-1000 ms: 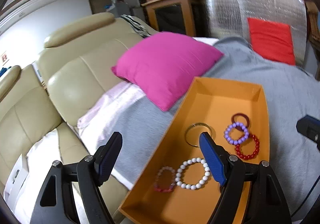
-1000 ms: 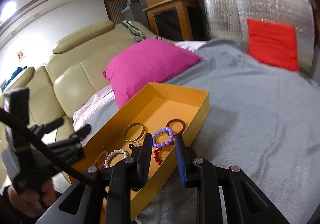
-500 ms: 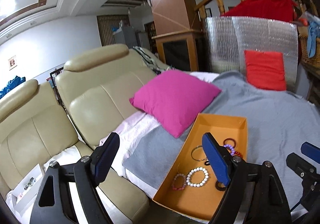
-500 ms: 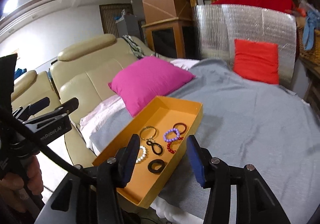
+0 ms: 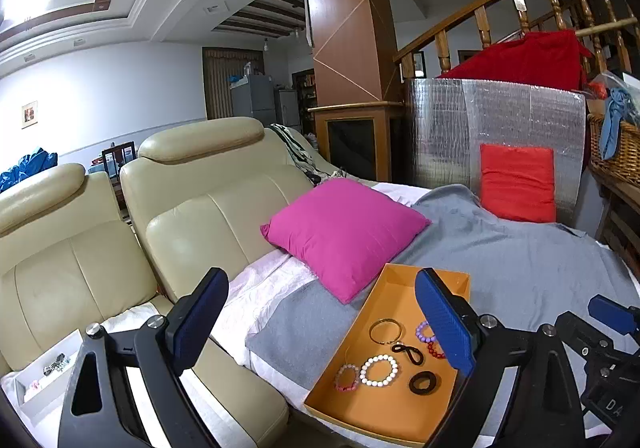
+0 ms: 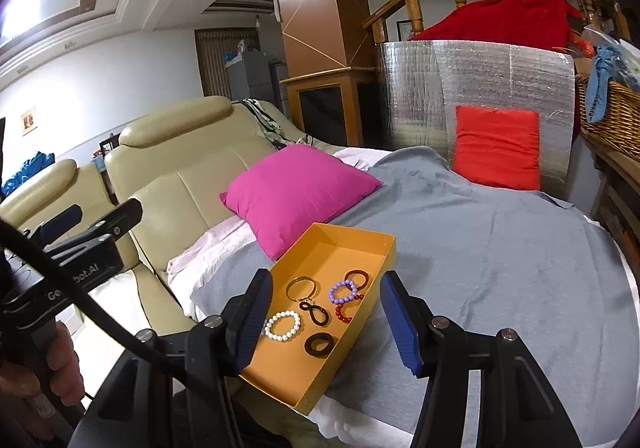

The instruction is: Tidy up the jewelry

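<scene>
The orange tray [image 6: 347, 238] lies on a grey blanket [image 6: 500, 248], one long side close to the blanket's edge beside the beige sofa [image 5: 208, 215]. A pink cushion [image 5: 344, 232] just overlaps the tray's far left corner.

Inside the tray, the right wrist view shows a gold bangle [image 6: 301, 288], a white bead bracelet [image 6: 283, 324], a twisted black loop [image 6: 314, 314], a black ring [image 6: 319, 344], a purple bead bracelet [image 6: 343, 291], a red bead bracelet [image 6: 347, 310] partly under the purple one, and a dark red ring [image 6: 356, 276] at the far end. None is held.

The left wrist view adds a pink bead bracelet [image 5: 346, 378] just beside the white one; in the right view a finger of the right tool [image 6: 326, 322] hides that spot. In turn, the left tool [image 5: 320, 322] covers most of the purple and red bracelets in its own view, and the dark red ring cannot be seen there.

Both tools hang above the tray's near end with fingers spread wide, gripping nothing. The left view alone shows a white box [image 5: 48, 368] of small items on the sofa seat. The right view alone shows the person's left hand [image 6: 38, 364] on the left tool's handle. A red cushion [image 6: 498, 147] leans against a silver foil panel [image 6: 472, 87] beyond the blanket.
</scene>
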Action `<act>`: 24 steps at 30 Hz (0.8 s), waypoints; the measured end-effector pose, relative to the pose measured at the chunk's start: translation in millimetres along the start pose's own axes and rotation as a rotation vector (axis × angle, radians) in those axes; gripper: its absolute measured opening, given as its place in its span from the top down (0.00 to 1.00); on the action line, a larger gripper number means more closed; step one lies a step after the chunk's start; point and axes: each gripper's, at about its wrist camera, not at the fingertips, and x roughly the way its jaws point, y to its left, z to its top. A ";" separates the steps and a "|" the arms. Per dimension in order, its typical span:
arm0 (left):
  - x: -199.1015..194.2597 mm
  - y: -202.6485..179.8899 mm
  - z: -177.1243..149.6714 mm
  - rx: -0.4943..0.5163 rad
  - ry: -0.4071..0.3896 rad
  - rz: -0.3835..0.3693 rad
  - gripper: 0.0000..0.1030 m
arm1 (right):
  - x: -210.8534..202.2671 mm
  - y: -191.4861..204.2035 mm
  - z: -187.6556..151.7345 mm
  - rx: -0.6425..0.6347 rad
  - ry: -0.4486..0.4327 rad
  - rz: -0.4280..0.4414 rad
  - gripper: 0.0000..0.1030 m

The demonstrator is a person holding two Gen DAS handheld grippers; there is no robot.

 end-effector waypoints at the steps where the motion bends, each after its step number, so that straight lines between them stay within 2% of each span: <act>1: 0.5 0.8 0.5 -0.003 0.002 -0.002 0.08 | -0.1 1.3 0.7 -0.001 -0.002 -0.001 0.42; 24: 3.5 5.0 -0.5 -0.015 0.013 0.022 0.08 | 6.8 15.3 1.3 -0.015 0.018 0.031 0.41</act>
